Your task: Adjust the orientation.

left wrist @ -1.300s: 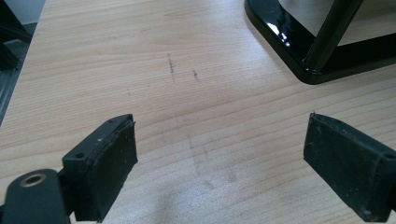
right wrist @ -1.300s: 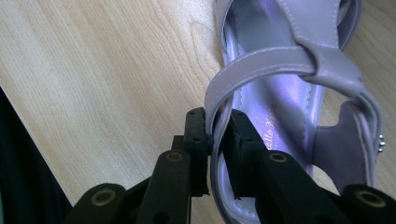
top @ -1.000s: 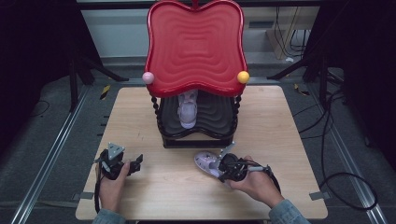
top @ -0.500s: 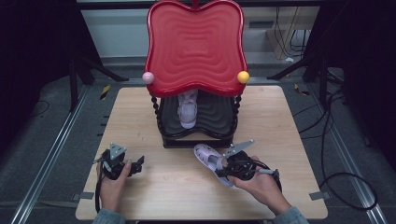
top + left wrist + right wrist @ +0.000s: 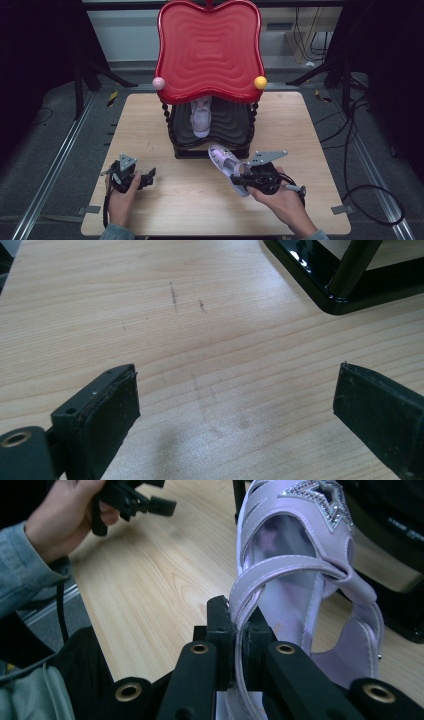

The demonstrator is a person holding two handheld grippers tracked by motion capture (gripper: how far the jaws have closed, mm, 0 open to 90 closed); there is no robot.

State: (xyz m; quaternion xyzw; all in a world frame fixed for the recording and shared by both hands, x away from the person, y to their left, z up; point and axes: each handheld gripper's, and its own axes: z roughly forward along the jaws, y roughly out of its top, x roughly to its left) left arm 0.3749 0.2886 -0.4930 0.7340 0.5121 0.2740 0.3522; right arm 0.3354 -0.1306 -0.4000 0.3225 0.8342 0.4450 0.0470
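The right gripper, clamped on one thin strap of the lilac star-trimmed sandal near the black two-tier rack, risks slippage; the left gripper rests open, near-left.

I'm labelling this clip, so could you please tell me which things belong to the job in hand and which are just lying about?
Job in hand:
- lilac sandal, clamped by the right tool
- matching sandal on the rack's lower shelf
- red-topped shoe rack

Lying about:
- left tool, open, idle
- floor cables
- wooden table
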